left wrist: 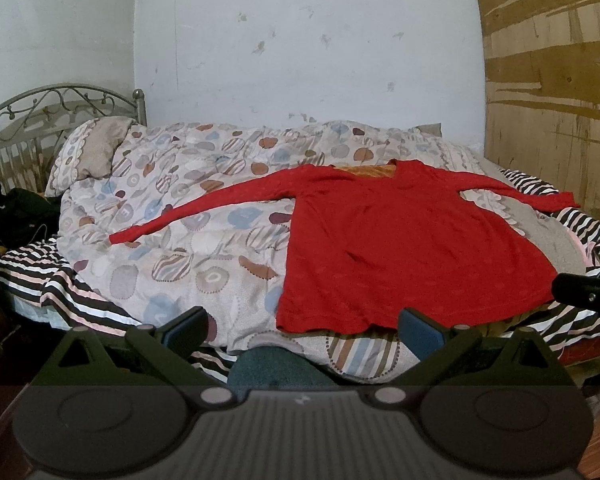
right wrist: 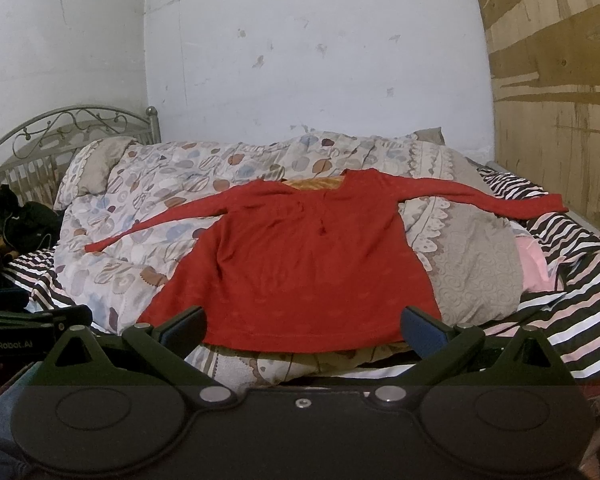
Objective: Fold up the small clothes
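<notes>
both tongs [left wrist: 302, 326] [right wrist: 302, 326] gape wide, level, just short of red top's [left wrist: 400, 248] hem

Home bedroom, metal-framed bed [left wrist: 60, 100], patterned quilt [left wrist: 204, 216]

Both my wrist cameras sit low at the bed's [left wrist: 80, 304] near edge, looking across it toward the wall [left wrist: 300, 60]. My left view stands further left; both share the red top [left wrist: 400, 248], quilt [right wrist: 140, 200] and headboard [right wrist: 72, 120].
</notes>
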### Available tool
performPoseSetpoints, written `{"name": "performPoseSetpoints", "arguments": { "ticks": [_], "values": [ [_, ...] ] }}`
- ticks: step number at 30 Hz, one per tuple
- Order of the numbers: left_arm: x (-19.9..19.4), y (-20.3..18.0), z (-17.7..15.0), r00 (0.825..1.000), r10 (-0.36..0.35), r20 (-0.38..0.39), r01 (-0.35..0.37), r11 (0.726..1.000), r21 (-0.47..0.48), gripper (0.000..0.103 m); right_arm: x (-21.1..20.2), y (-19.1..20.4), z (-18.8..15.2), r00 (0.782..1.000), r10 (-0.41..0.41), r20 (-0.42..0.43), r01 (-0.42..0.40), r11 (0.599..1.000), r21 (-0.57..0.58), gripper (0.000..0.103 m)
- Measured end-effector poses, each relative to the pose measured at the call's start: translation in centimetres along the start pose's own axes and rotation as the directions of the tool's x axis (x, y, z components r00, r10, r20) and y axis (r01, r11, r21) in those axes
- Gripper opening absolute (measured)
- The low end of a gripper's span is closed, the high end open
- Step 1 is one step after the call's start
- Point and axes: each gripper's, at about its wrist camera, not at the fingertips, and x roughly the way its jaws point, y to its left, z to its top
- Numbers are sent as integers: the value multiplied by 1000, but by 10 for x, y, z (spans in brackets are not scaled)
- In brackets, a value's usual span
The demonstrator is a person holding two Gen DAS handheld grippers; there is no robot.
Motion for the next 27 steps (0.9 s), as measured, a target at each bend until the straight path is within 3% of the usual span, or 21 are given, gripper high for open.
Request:
{"name": "performPoseSetpoints", "arguments": {
  "ticks": [8, 18, 27],
  "values": [
    [4, 12, 0, 998, 16, -64, -16, 1000, 3, 102, 1, 7, -5, 1000, -2, -10, 2, 1000, 7, 103],
    [40, 4, 21, 986, 28, -162, -22, 999, 39, 102, 14, -7, -2, 999, -30, -34, 32, 998, 60, 103],
    [115, -12, 75, 976, -3, -216, 19, 997, 72, 103, 63, -53, 39, 999, -38, -26, 41, 988, 147, 103]
  ]
}}
